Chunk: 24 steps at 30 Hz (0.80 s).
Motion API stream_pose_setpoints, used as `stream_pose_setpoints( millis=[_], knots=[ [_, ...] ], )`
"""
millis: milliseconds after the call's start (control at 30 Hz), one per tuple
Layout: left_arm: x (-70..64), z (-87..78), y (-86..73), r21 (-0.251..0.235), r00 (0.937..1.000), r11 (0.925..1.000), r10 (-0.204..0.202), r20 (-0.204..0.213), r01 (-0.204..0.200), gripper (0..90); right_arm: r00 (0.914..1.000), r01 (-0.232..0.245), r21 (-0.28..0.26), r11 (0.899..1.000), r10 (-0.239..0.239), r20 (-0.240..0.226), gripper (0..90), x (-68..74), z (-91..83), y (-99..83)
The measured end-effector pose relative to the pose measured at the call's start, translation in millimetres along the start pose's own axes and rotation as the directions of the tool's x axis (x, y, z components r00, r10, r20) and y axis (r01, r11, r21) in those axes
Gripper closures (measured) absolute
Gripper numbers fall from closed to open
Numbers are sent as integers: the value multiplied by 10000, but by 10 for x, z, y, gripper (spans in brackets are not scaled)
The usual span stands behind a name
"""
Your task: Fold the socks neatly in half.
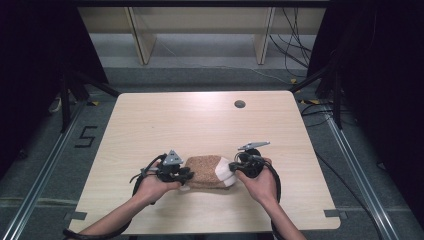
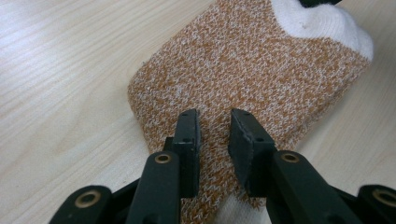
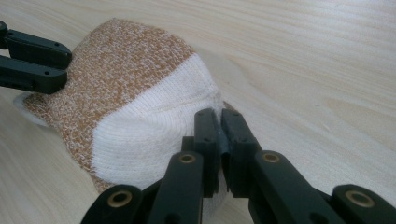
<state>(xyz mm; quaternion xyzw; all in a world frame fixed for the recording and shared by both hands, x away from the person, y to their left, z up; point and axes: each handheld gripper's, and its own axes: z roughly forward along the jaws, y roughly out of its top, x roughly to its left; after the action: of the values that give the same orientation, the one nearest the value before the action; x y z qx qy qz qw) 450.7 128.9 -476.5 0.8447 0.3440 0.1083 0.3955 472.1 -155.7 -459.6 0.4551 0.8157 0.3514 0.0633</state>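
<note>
One sock (image 1: 204,170) lay flat on the worktop (image 1: 200,120), near its front edge and roughly midway across. The knit was mottled orange-brown flecked with white, with a plain white section (image 3: 149,135) at the end nearest the right tongs (image 3: 219,135). That white end was bunched and raised slightly off the surface, pinched in the closed right tongs. The opposite end (image 2: 210,154) lay between the jaws of the left tongs (image 2: 214,135), which stood a little apart over the fabric. The sock appeared folded or doubled, its long axis running left to right.
</note>
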Motion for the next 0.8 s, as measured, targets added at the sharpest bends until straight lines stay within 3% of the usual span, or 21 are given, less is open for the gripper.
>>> stream_pose_setpoints(
  millis=[267,400,500,567,667,767,800],
  knots=[
    [2,-13,-6,-298,10000,9995,-68,-58,66,680,9996,-52,-215,9998,59,287,851,21,-1,-13],
    [40,-55,22,-691,9998,9975,-167,-115,158,580,9997,35,-247,9997,-29,235,820,15,-13,-12],
    [69,-96,49,-1157,9991,9928,-347,-238,317,485,9989,207,-570,9982,-183,433,710,9,-25,-13],
    [85,-139,60,-1128,9993,9936,-117,-343,77,431,9994,-198,-592,9980,215,285,659,9,-51,-10],
    [87,-185,64,-1233,9986,9923,44,-530,-109,366,9983,-455,-657,9968,478,346,598,12,-81,-7],
    [88,-215,64,-1448,9983,9894,-36,-574,-48,315,9989,-272,-852,9960,305,369,565,-3,-88,-9],
    [91,-226,63,-1489,9978,9888,19,-658,-117,305,9977,-562,-831,9950,592,337,553,3,-88,-12]
  ],
)
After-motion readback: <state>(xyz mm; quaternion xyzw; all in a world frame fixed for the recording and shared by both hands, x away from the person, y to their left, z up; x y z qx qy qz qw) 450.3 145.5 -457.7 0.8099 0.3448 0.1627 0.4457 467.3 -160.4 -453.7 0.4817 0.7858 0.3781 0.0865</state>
